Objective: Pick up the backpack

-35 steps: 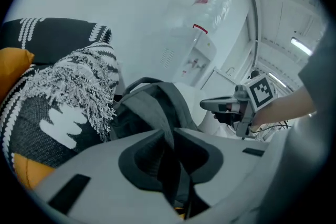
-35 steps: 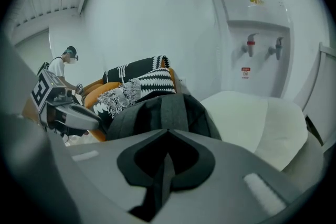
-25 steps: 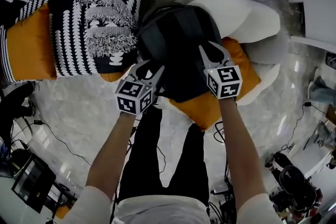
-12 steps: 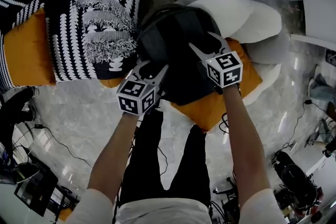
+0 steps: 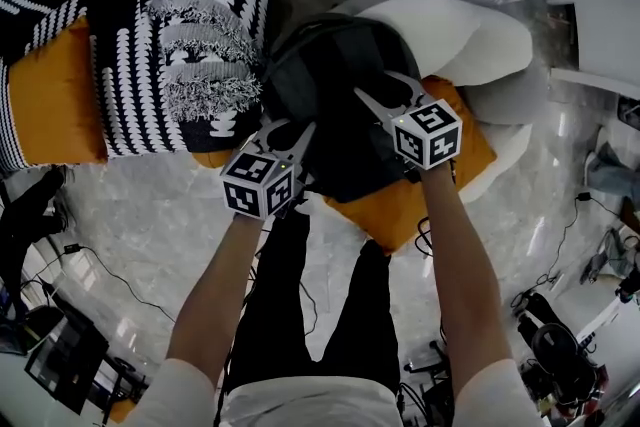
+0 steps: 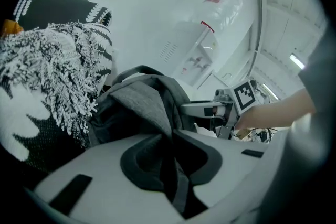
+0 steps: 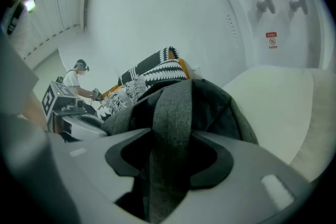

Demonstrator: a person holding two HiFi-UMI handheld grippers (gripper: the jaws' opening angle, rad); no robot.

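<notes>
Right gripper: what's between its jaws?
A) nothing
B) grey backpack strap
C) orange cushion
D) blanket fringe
B: in its own view, the right gripper has a grey strap of the backpack running between its closing jaws.

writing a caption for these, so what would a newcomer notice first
The dark grey fabric backpack, slumped on an orange seat cushion at the head view's centre. The left gripper and right gripper each have a grey strap of it between closing fingers. Left of it lies a bold black-and-white patterned throw.
</notes>
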